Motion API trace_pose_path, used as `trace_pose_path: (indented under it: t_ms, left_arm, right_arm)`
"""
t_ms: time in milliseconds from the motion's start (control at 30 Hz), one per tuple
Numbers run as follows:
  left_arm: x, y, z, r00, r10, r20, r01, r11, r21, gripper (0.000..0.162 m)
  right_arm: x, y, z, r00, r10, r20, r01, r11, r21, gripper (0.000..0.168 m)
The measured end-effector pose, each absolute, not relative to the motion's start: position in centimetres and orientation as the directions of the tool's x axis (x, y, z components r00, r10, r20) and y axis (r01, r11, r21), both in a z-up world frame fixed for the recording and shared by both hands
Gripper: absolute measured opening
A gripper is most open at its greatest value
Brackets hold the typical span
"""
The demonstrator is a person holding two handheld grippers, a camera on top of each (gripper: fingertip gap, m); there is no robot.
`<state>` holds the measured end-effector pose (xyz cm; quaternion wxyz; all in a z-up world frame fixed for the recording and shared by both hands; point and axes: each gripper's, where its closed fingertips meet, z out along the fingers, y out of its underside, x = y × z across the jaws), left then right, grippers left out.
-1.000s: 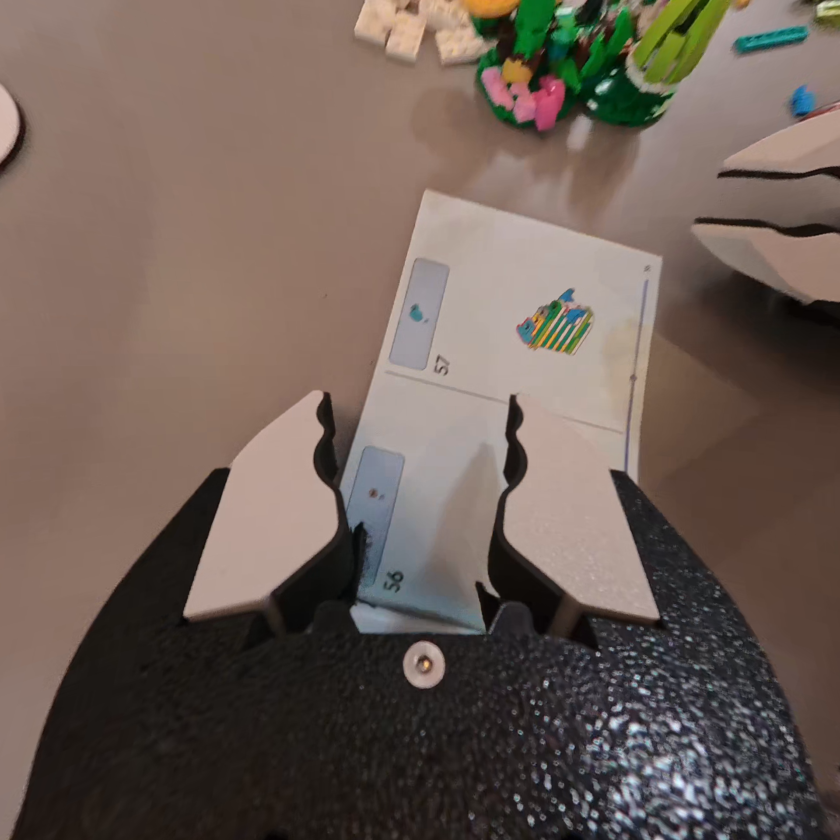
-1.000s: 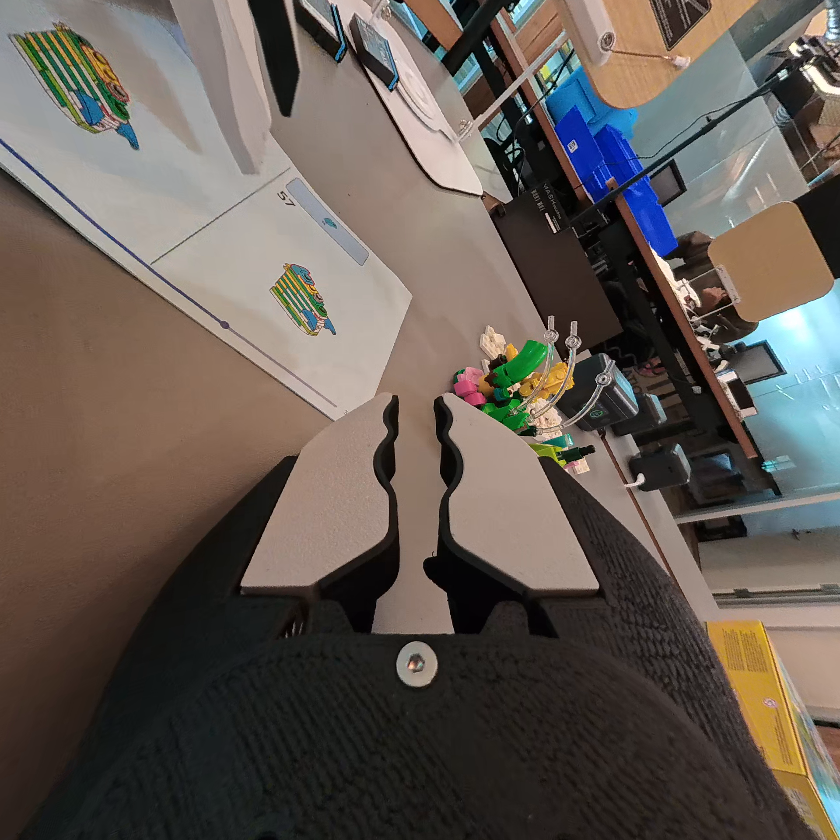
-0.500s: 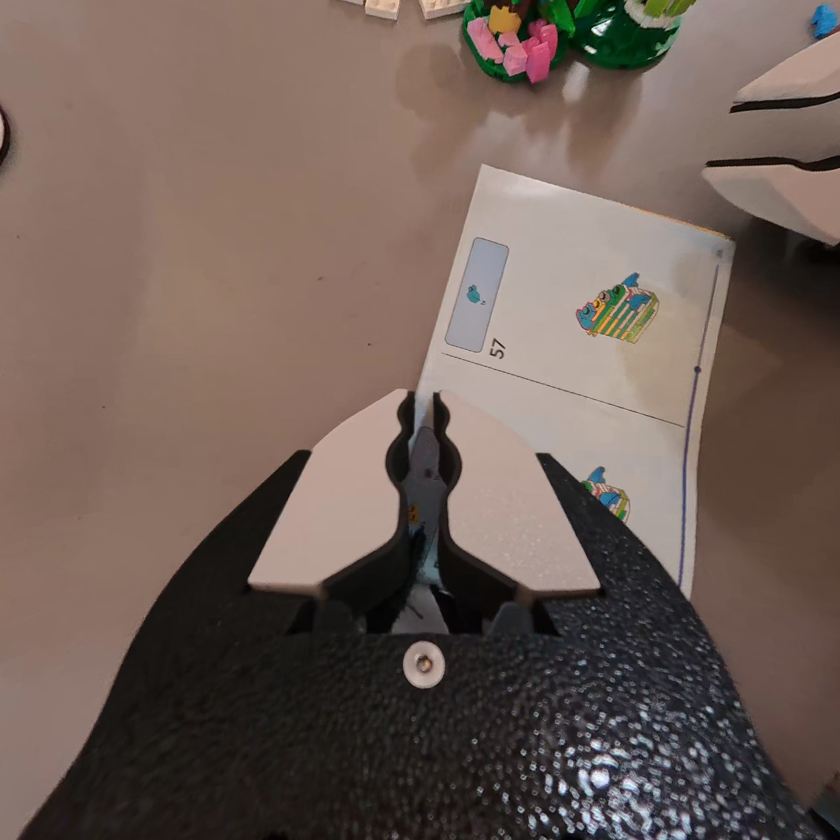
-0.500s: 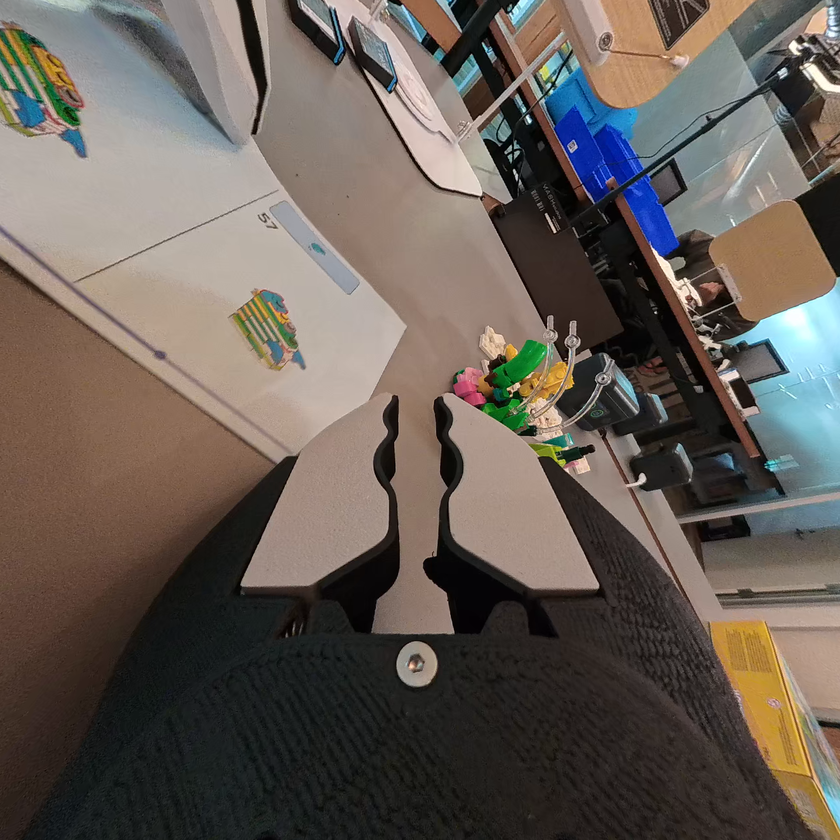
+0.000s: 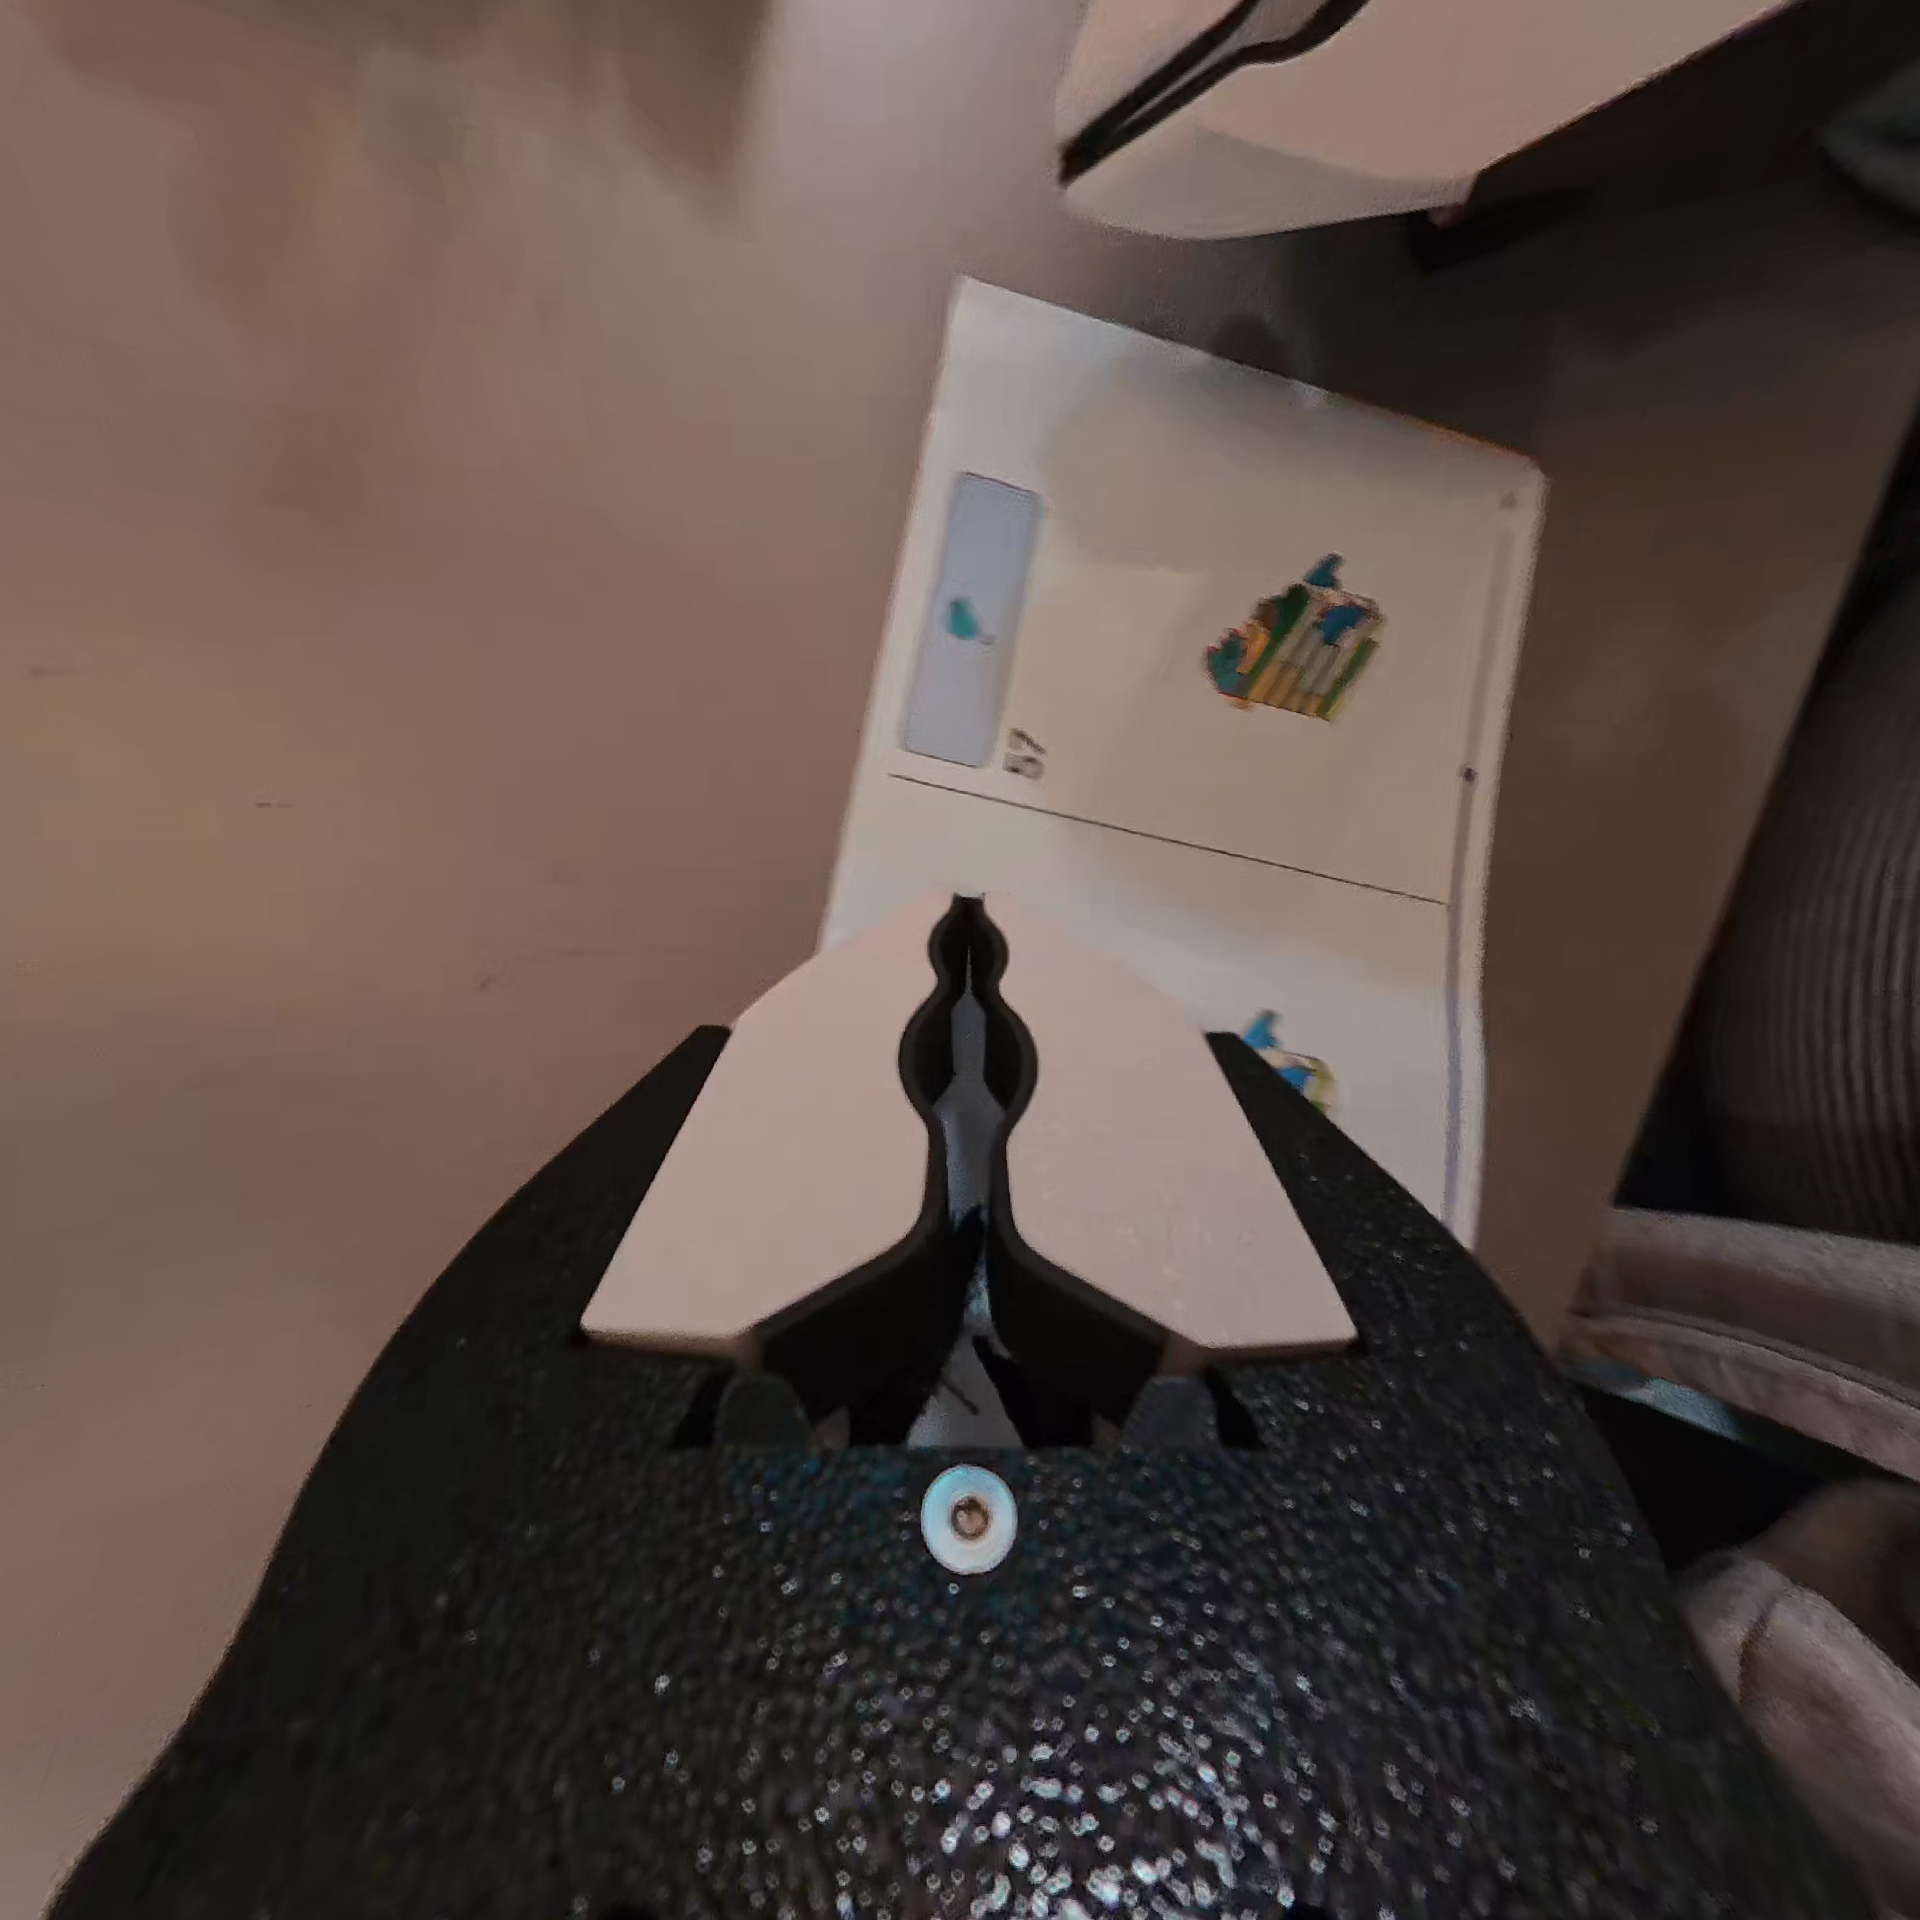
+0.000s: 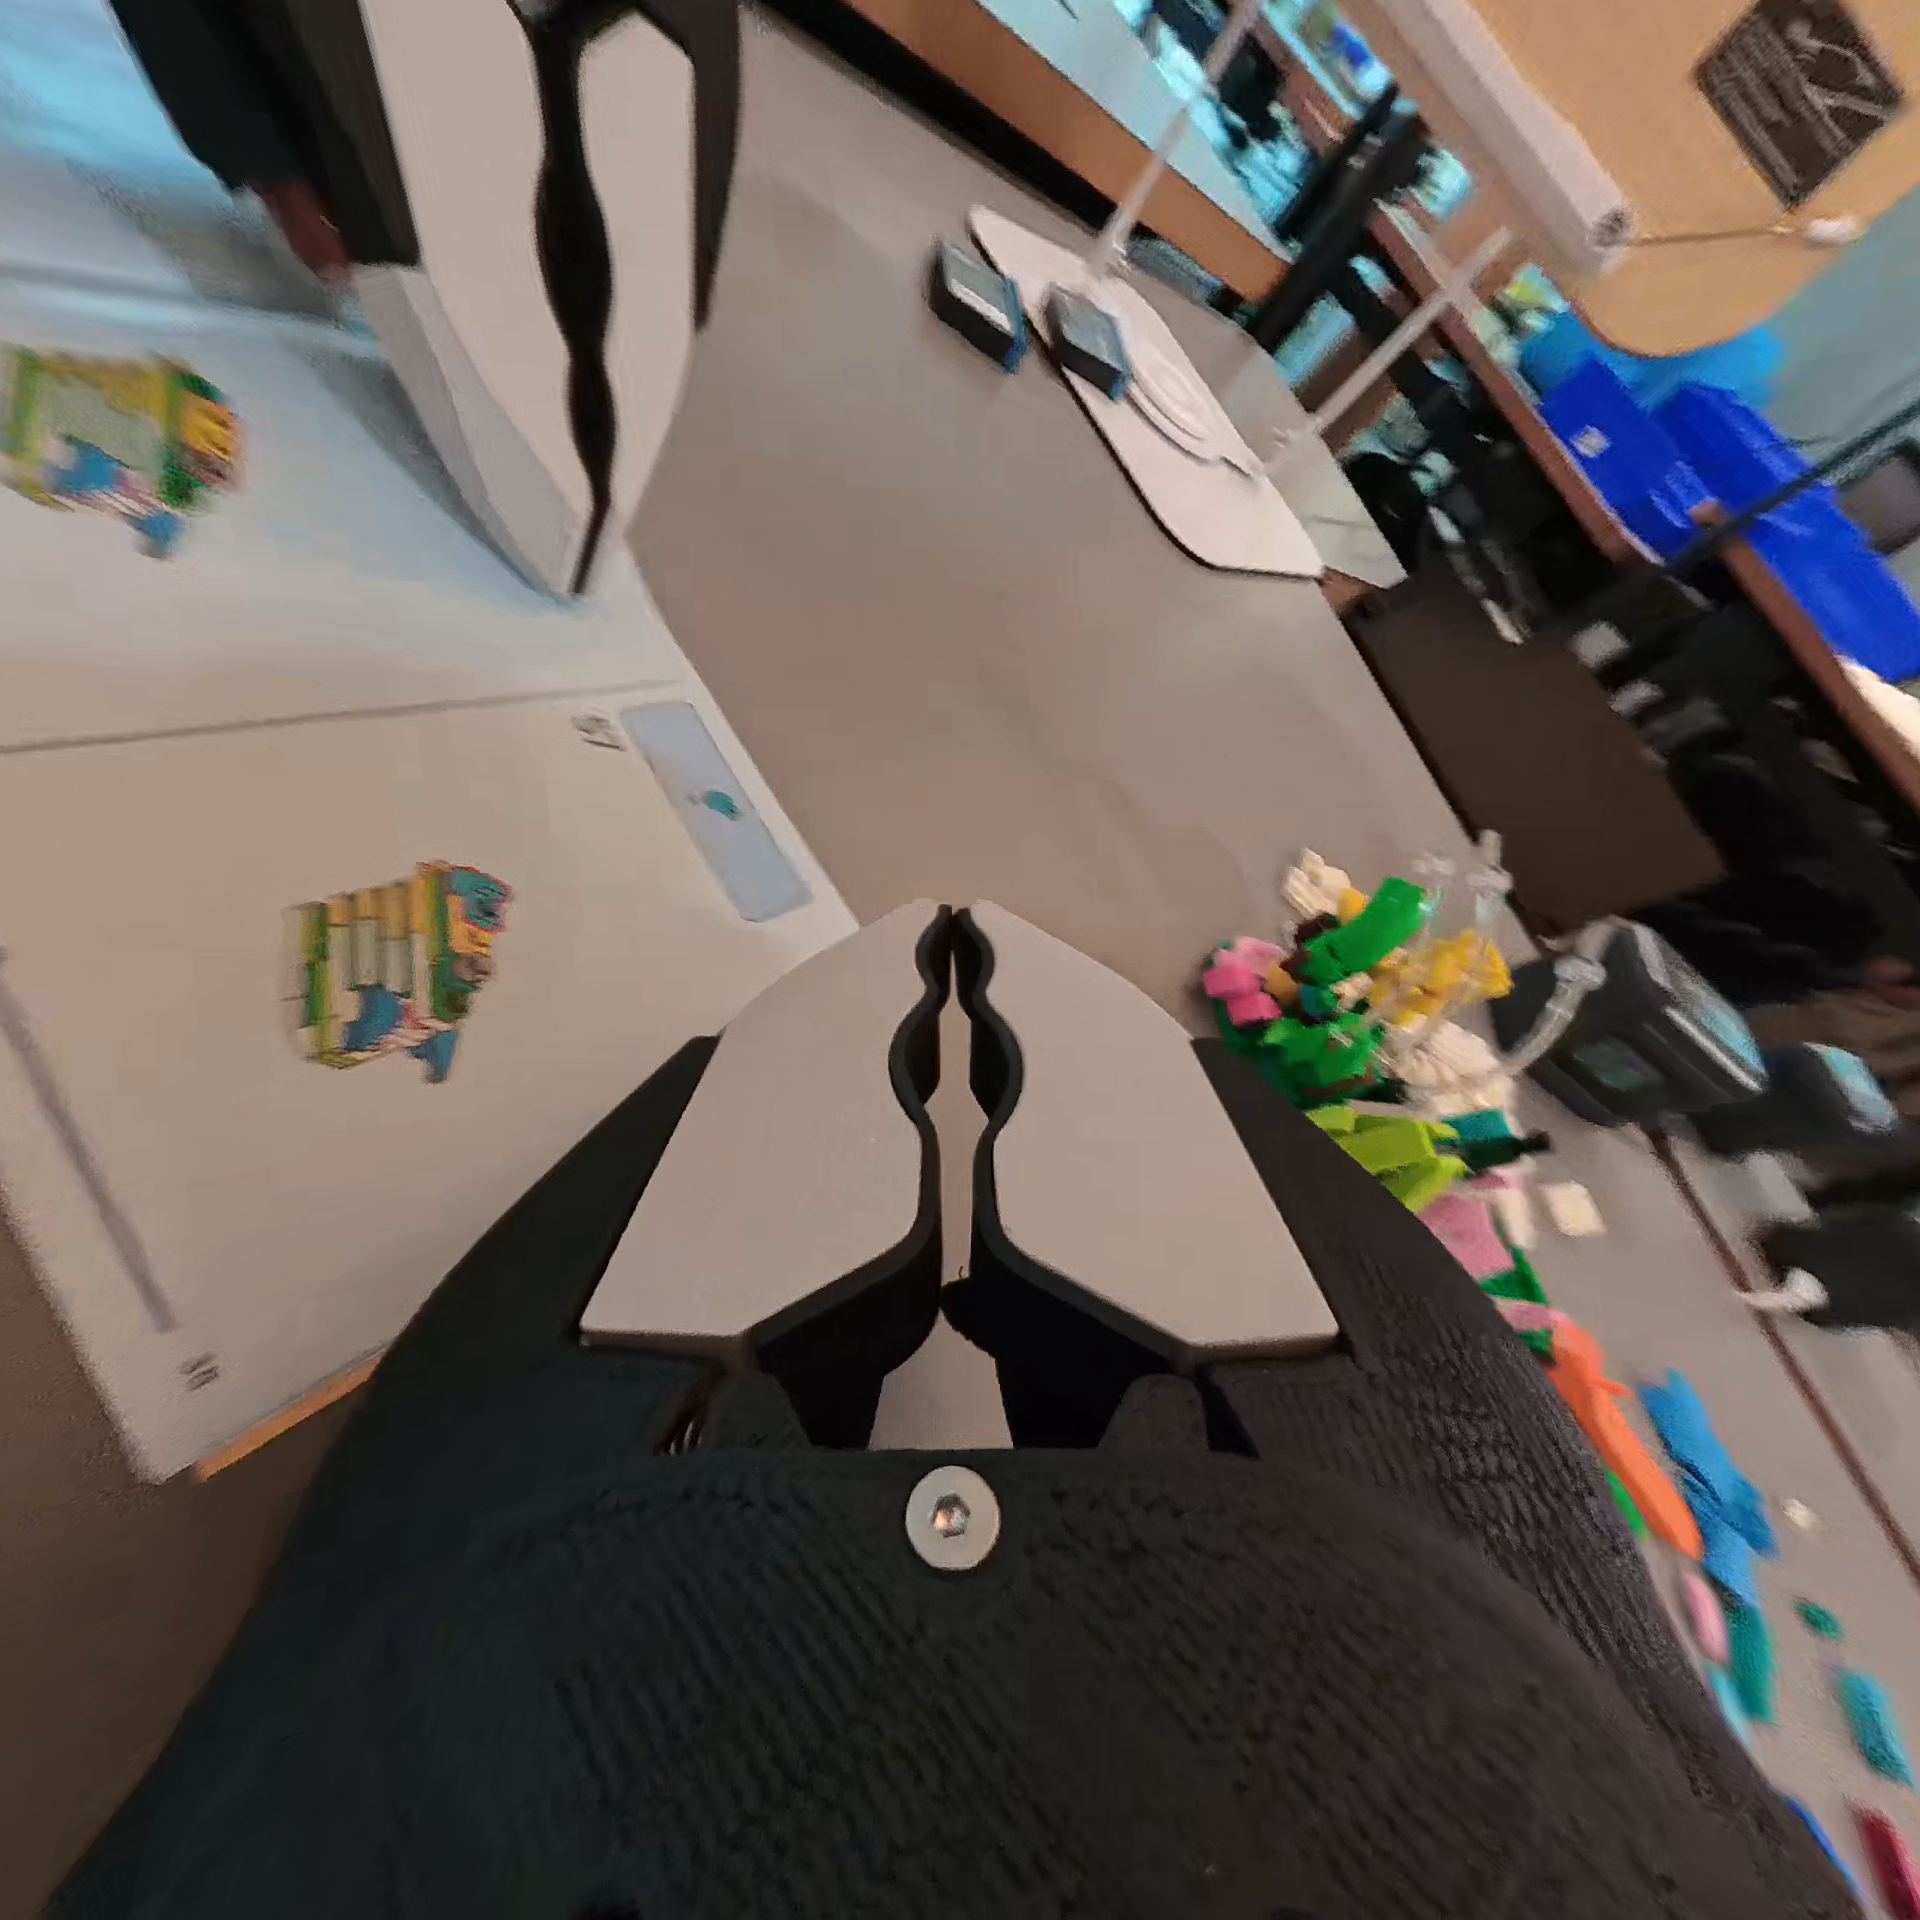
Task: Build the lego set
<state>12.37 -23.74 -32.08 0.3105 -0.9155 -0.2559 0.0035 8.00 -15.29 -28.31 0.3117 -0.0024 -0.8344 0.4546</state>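
The open instruction booklet point(image 5: 1195, 675) lies on the brown table, showing pictures of a striped model. My left gripper point(image 5: 968, 914) is shut on the booklet's near left edge, with paper showing between its jaws. The right wrist view shows it too point(image 6: 584, 551), tip down on the booklet point(image 6: 260, 831). My right gripper point(image 6: 951, 920) is shut and empty, above the booklet's far corner. It also shows at the top of the left wrist view point(image 5: 1075, 171). The green, pink and yellow lego build point(image 6: 1340, 997) stands beyond it to the right.
Loose orange, blue and pink lego pieces point(image 6: 1683, 1475) lie along the table's right side. A white pad point(image 6: 1195, 447) with two small dark devices lies farther back. Dark boxes point(image 6: 1642, 1029) stand behind the build. A person's lap point(image 5: 1818, 935) is at the right. Tip to tip, the grippers are about 11 centimeters apart.
My left gripper closed on the booklet's edge and drew it back, so the build left its view. My right gripper closed its small gap and swung, bringing the loose pieces into view.
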Motion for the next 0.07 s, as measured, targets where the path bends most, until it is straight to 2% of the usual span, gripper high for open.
trace_pose_path:
  t_ms: [33,67]
  left_arm:
    - [13.2,-23.5,-31.9,0.879,0.449,0.160,0.454,-0.688,-0.566,0.000]
    - [14.0,-23.2,-31.7,0.889,0.426,0.168,0.441,-0.697,-0.566,0.000]
  right_arm:
    - [9.0,-15.6,-28.4,-0.847,0.231,0.479,-0.281,0.570,-0.772,0.000]
    - [10.1,-15.7,-28.6,-0.887,0.172,0.429,-0.269,0.563,-0.782,0.000]
